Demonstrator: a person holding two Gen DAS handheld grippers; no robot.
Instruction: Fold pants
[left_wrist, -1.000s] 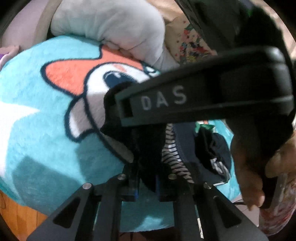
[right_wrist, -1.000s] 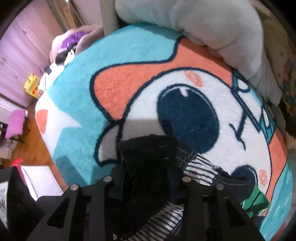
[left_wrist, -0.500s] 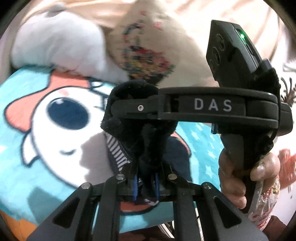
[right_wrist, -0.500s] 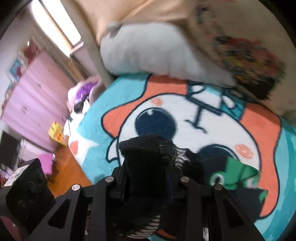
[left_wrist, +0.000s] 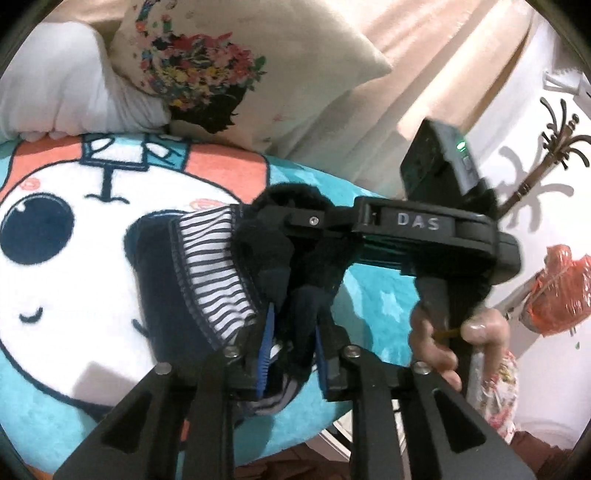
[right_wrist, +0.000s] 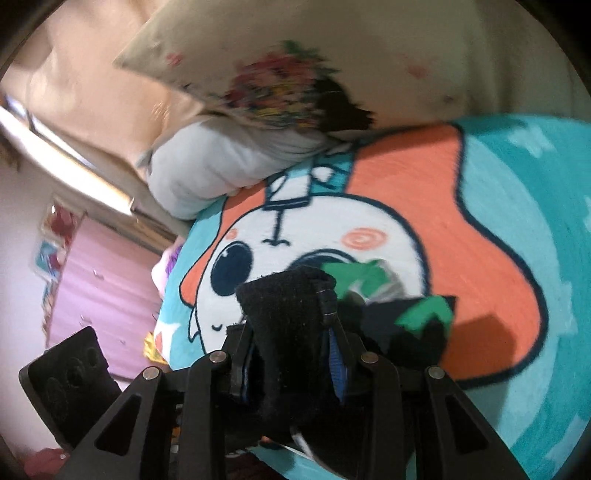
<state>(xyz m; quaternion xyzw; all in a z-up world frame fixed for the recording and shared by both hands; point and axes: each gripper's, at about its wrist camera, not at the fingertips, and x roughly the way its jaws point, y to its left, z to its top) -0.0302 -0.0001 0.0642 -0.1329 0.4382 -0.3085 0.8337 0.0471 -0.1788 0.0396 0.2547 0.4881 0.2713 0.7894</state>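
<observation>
The pants (left_wrist: 162, 284) are dark navy with a black-and-white striped lining and a green patch (right_wrist: 424, 314). They hang lifted over the cartoon blanket (left_wrist: 66, 306). My left gripper (left_wrist: 291, 343) is shut on a bunched navy fold of the waist. My right gripper (right_wrist: 291, 343) is shut on a thick black fold of the same pants. In the left wrist view the right gripper's black body (left_wrist: 424, 236) sits just ahead, held by a hand, gripping the cloth close beside my left fingers.
A teal, orange and white plush blanket (right_wrist: 498, 258) covers the bed. A white pillow (left_wrist: 55, 99) and a floral-print cushion (left_wrist: 229, 74) lie at the far side. The bed edge and floor are close below. A pink wardrobe (right_wrist: 103, 280) stands at the left.
Both grippers have lifted and swung with the pants toward the pillow end. The striped lining now hangs out at the left of my left gripper. The right view has tilted.
</observation>
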